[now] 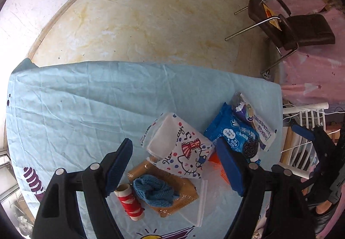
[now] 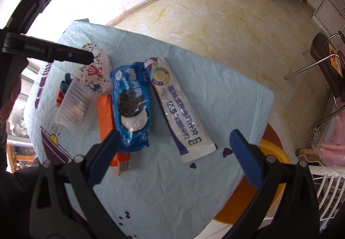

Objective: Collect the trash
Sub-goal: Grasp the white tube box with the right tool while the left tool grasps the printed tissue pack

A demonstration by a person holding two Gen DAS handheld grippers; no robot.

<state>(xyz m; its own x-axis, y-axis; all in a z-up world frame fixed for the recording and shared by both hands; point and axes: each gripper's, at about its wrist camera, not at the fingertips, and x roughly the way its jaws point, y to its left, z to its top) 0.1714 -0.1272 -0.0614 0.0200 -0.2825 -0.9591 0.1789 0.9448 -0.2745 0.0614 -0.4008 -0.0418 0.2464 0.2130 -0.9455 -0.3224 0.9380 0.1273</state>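
Toward three o'clock on the blue cloth (image 1: pixel 86 99), wrappers (image 1: pixel 235 137) crowd its right edge; bare cloth spreads toward nine. Left gripper (image 1: pixel 174 165) and right gripper (image 2: pixel 175 152) hover spread, pinching nothing.

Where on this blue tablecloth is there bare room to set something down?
The light blue tablecloth lies bare across its far side and left half. Crowded: the near right corner, around the Hello Kitty tissue pack, blue cookie wrapper and long white-purple packet.
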